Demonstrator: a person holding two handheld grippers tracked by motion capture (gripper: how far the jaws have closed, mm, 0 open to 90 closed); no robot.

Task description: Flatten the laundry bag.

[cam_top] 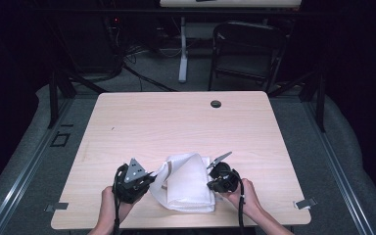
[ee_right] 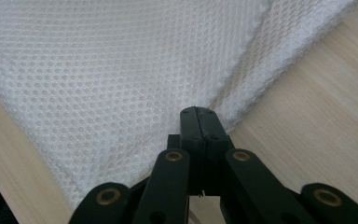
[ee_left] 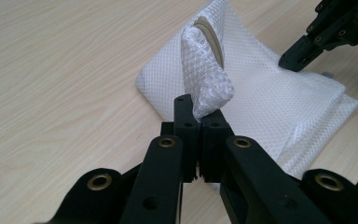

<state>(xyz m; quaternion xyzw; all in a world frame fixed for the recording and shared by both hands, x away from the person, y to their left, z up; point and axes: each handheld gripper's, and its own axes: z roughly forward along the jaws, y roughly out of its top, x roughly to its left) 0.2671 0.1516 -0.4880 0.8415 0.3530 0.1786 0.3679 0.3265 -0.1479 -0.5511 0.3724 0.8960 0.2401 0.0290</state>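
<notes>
Both grippers are on the white mesh cloth [cam_top: 188, 183] now, and this looks like a fold in progress. The cloth lies on the near part of the surface [cam_top: 176, 122], between the two hands, already doubled into a thick pad.

The left gripper [cam_top: 149, 180] has its jaws clamped tight on a corner of the fabric. In the left gripper view that corner [ee_left: 205, 81] stands up off the pile in a puffy loop, lifted clear of the layers beneath. The right gripper [cam_top: 210, 185] sits at the cloth's opposite edge, jaws pressed together too; in the right gripper view they meet right at the hem where two layers cross, and they appear to pinch that edge, though the bite itself is hidden behind the tips.

My read: the left side is being carried over towards the right to lay a further fold. The next move wants the lifted corner taken across and set down square on the stack, while the right holds its side steady.

The material is an open honeycomb weave, soft and limp, with a beige strip [ee_left: 213, 39] showing inside the raised loop.
</notes>
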